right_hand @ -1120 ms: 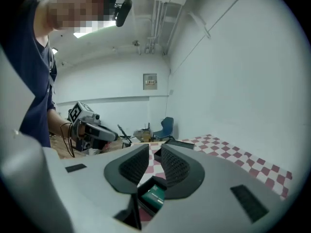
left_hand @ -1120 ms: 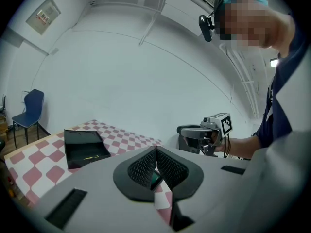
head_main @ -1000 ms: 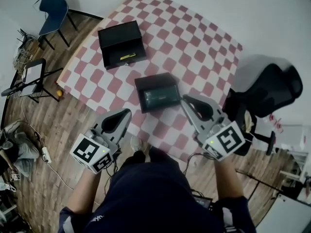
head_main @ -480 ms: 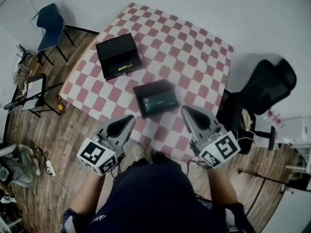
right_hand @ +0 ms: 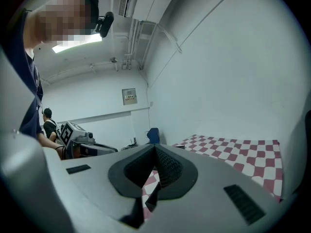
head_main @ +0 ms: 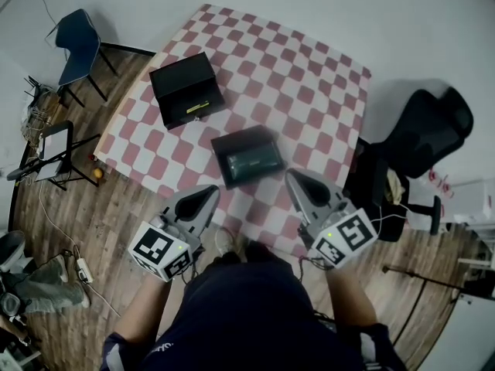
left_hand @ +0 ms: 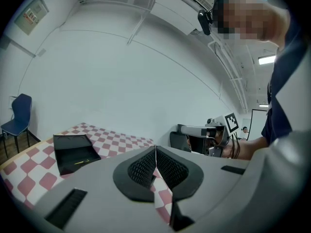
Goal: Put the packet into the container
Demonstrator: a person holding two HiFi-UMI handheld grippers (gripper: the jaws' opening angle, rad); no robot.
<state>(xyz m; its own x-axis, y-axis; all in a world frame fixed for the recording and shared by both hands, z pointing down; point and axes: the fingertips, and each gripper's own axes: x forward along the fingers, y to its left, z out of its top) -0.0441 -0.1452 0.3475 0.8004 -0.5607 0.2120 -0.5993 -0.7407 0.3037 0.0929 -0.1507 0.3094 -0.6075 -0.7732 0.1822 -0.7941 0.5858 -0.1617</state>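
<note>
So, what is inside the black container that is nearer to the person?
A dark greenish packet lies flat inside the near container and fills most of its floor. Anything under the packet is covered by it, and the print on the packet is too small to read.

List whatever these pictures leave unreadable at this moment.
- Head view: greenish thing in the near container, too small to name as the packet.
- Head view: yellow item in the far container, too small to identify.
- Gripper views: near container hidden behind the shut left gripper and right gripper.
</note>
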